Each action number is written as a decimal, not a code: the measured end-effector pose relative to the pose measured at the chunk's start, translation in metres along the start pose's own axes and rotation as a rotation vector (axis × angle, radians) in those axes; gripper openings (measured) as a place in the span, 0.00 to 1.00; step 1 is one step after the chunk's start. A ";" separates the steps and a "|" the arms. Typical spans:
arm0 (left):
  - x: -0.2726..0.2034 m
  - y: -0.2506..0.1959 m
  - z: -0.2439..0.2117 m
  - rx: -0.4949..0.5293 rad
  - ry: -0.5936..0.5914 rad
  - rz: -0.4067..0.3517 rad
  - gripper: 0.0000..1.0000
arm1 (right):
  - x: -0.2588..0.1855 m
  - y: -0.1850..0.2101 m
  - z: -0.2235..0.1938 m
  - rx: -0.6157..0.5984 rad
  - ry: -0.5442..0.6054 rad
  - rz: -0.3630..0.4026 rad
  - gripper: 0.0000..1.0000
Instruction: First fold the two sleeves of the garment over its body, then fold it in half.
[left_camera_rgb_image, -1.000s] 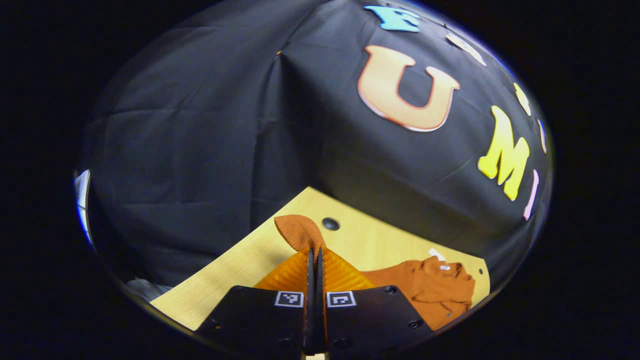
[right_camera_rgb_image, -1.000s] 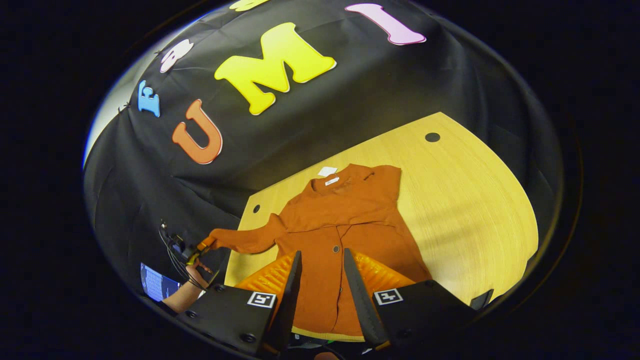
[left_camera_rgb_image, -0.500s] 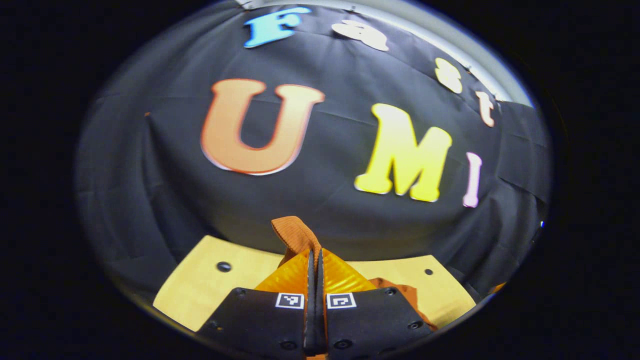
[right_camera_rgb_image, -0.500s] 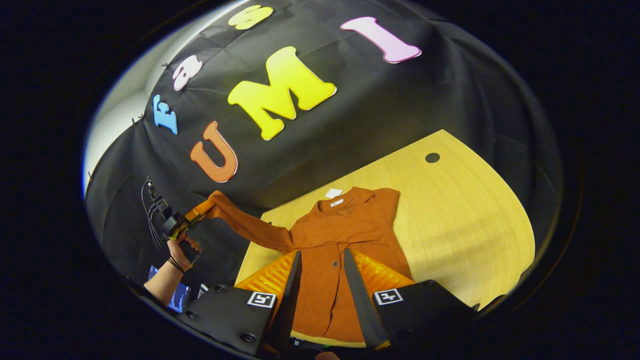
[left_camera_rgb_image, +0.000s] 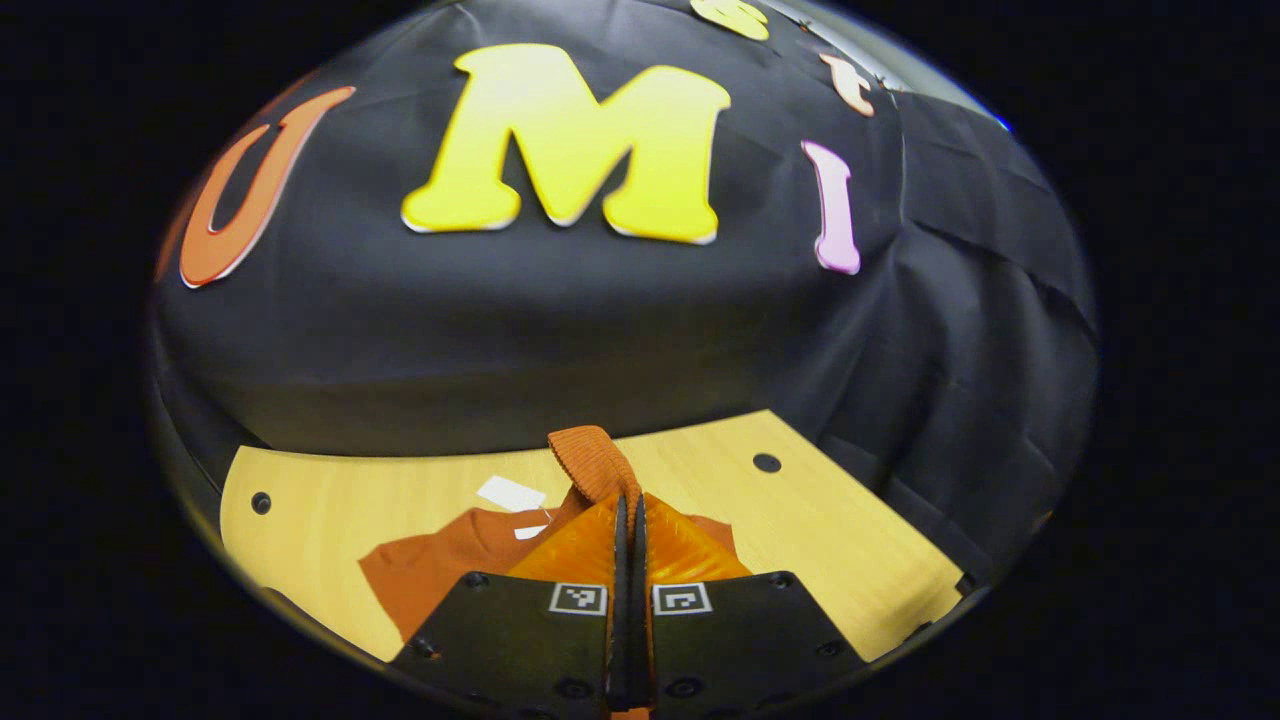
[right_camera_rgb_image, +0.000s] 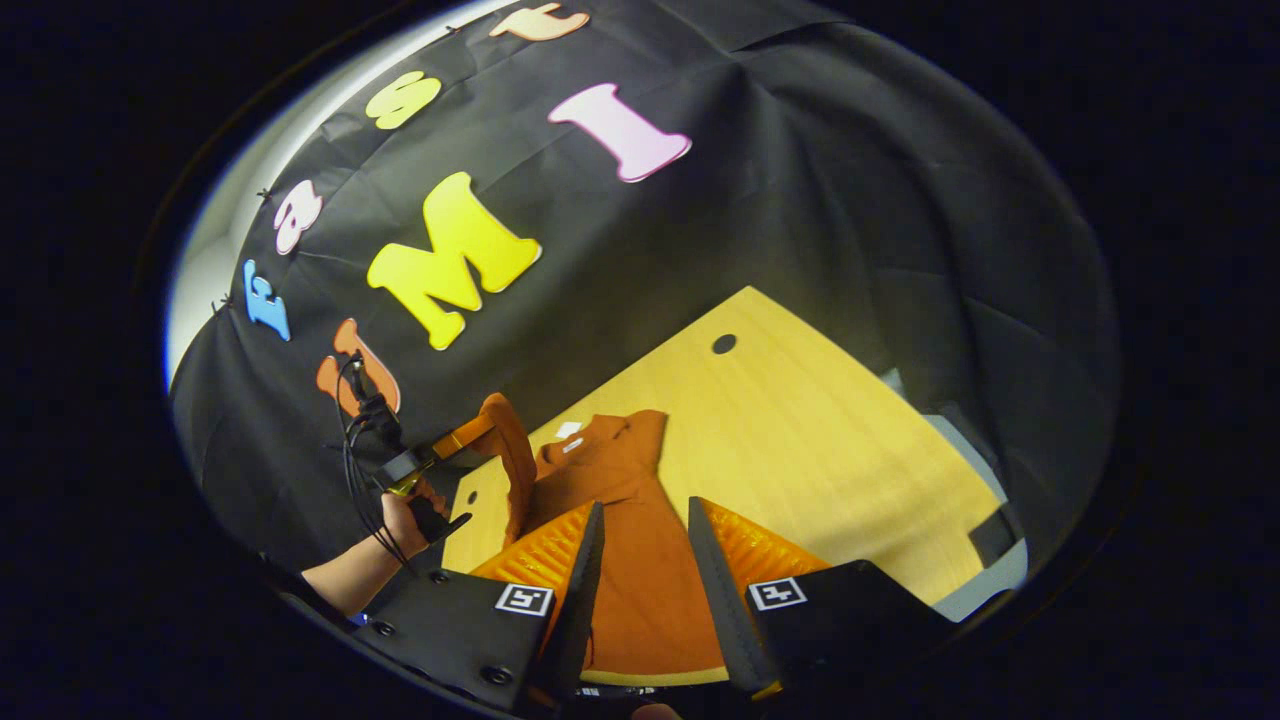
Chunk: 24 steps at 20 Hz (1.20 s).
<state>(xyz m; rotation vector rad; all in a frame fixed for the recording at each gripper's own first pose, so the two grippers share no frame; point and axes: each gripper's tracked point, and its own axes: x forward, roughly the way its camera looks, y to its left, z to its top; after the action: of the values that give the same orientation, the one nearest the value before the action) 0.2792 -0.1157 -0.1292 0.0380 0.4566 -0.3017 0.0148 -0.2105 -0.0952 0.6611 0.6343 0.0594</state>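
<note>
A rust-orange button-up garment (right_camera_rgb_image: 630, 540) lies on the wooden table (right_camera_rgb_image: 800, 450), collar toward the back wall. My left gripper (left_camera_rgb_image: 630, 510) is shut on the ribbed cuff of one sleeve (left_camera_rgb_image: 592, 462), which sticks up past its fingertips. In the right gripper view that same gripper (right_camera_rgb_image: 455, 445) holds the sleeve (right_camera_rgb_image: 510, 460) lifted above the table's left side, the sleeve hanging down to the shoulder. The other sleeve lies folded over the body. My right gripper (right_camera_rgb_image: 645, 520) is open, above the garment's lower front, with nothing between its fingers.
A white tag (left_camera_rgb_image: 510, 492) lies by the collar. The table has round cable holes (right_camera_rgb_image: 723, 344) near its back corners. Black cloth walls close the back and sides. A person's hand and forearm (right_camera_rgb_image: 370, 560) hold the left gripper, with cables trailing.
The left gripper has carried the sleeve cuff up and inward toward the garment's body, turning to face the table. The right gripper stayed open and turned so the garment sits more to its left.
</note>
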 end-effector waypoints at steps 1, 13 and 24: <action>0.016 -0.001 -0.020 0.053 0.044 0.040 0.03 | -0.011 -0.015 0.000 0.008 -0.009 -0.037 0.56; 0.078 -0.057 -0.131 0.085 0.214 0.065 0.33 | -0.045 -0.067 -0.010 -0.031 0.012 -0.196 0.56; -0.031 -0.048 -0.061 0.005 0.020 0.138 1.00 | 0.032 0.007 0.002 -0.316 0.064 0.049 0.57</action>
<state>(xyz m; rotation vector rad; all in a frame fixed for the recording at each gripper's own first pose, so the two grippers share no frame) 0.2128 -0.1467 -0.1686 0.0773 0.4708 -0.1666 0.0426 -0.1982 -0.1071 0.3702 0.6531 0.2228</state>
